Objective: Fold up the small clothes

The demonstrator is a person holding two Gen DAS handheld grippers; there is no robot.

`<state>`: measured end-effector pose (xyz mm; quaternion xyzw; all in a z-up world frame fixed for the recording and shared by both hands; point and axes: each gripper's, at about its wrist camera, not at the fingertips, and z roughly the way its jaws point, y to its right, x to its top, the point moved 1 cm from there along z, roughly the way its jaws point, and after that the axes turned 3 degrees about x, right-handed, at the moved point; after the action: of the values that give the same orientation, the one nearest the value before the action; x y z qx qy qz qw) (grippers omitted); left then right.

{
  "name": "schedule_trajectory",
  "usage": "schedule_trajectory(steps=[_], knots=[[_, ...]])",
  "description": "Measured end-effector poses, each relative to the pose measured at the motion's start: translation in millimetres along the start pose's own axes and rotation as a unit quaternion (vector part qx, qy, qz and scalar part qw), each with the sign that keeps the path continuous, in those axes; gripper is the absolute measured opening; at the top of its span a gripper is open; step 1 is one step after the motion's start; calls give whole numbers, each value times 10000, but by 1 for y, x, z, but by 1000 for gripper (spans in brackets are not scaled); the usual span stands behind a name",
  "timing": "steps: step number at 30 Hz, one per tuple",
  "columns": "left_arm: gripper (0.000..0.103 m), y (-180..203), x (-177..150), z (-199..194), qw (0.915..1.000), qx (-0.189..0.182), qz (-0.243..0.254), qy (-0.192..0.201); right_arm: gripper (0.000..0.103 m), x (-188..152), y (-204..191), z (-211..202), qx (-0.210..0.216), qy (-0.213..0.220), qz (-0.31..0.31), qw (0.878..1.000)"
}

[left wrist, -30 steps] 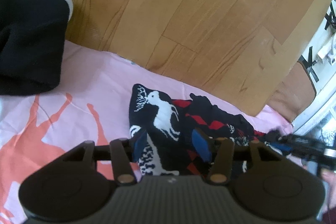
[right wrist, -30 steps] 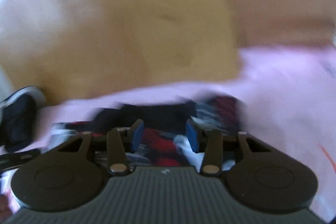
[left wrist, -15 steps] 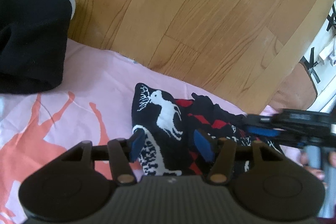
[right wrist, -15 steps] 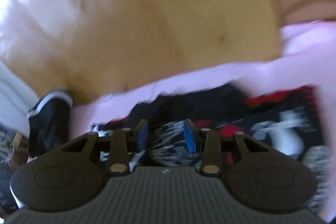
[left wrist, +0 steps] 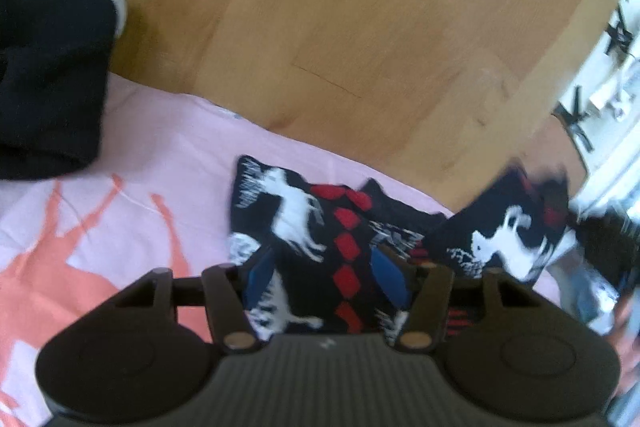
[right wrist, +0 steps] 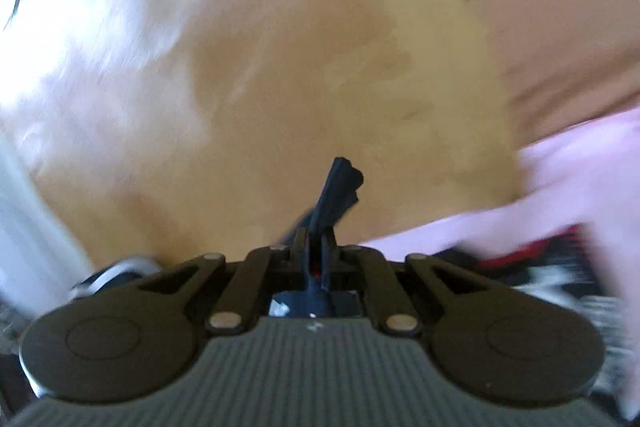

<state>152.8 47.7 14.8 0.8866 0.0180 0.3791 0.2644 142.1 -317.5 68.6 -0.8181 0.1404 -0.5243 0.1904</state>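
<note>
A small dark knit garment (left wrist: 304, 223) with white deer and red diamonds lies on a pink sheet (left wrist: 160, 147). My left gripper (left wrist: 326, 277) is open and sits low over its near part, with the blue pads on either side of the fabric. My right gripper (right wrist: 318, 247) is shut on a dark edge of the garment (right wrist: 338, 187), which sticks up between the fingers. In the left wrist view that end of the garment (left wrist: 508, 231) is lifted off the sheet at the right. The right wrist view is blurred.
A folded dark navy garment with a white band (left wrist: 52, 67) lies at the far left of the sheet. Wooden floor (left wrist: 360, 27) runs beyond the sheet's edge. White furniture with black brackets (left wrist: 612, 39) stands at the far right.
My right gripper has closed on the garment's right end and lifted it off the sheet. My left gripper has stayed open over the garment, moving only slightly.
</note>
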Motion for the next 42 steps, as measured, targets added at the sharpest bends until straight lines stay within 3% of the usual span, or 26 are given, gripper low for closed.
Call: schedule_trajectory(steps=[2,4,5,6,9,11,14,15,16,18,19,20,22,24,26,29,31,32,36,39,42], knots=[[61,9,-3,0,9998,-182,116,-53,20,-25,25,-23,-656,134,10,9978],[70,22,-9,4,9990,-303,314,-105,45,-52,53,-24,-967,-594,89,9935],[73,29,-12,6,9985,-330,404,-150,43,-63,68,-26,-990,-886,251,9908],[79,36,-15,10,9979,-358,496,-219,43,-71,85,-36,-940,-897,509,9902],[81,57,-21,26,9957,-424,661,-493,44,-70,107,-71,-720,-510,833,9926],[81,71,-23,37,9940,-416,788,-626,55,-63,110,-86,-880,-88,636,9940],[61,97,-29,60,9901,-350,1110,-782,56,-50,126,-92,-1088,230,594,9920],[41,103,-31,67,9885,-309,1203,-862,56,-48,132,-88,-1077,231,678,9916],[29,109,-34,75,9866,-191,1326,-935,55,-47,138,-84,-1064,200,722,9915],[21,113,-37,80,9852,-1,1510,-807,46,-45,144,-70,-1098,-73,650,9918],[17,112,-36,76,9861,-23,1473,-765,30,-46,143,-61,-1074,-295,611,9919],[10,109,-35,71,9873,-44,1431,-690,22,-49,143,-50,-1022,-546,586,9915],[10,100,-31,55,9895,-4,1388,-395,20,-58,137,-42,-1097,-748,279,9907],[11,91,-31,53,9915,29,1226,-435,20,-64,132,-39,-1263,-780,-259,9886],[16,87,-36,66,9908,151,1176,-645,20,-66,137,-41,-1282,-708,-197,9890],[23,93,-42,67,9896,316,1347,-405,20,-67,138,-41,-1364,-612,-168,9886],[47,96,-44,65,9878,409,1458,-371,26,-66,135,-44,-1441,-557,-301,9875],[51,95,-45,62,9876,365,1473,-408,34,-65,137,-45,-1491,-515,-253,9872],[80,92,-54,40,9862,560,1542,-236,37,-64,136,-75,-1273,-298,54,9914],[82,89,-65,21,9886,499,1413,-171,37,-65,113,-88,-907,-214,-384,9949],[82,91,-78,5,9873,459,1518,-89,36,-70,102,-81,-128,-651,-314,9973]])
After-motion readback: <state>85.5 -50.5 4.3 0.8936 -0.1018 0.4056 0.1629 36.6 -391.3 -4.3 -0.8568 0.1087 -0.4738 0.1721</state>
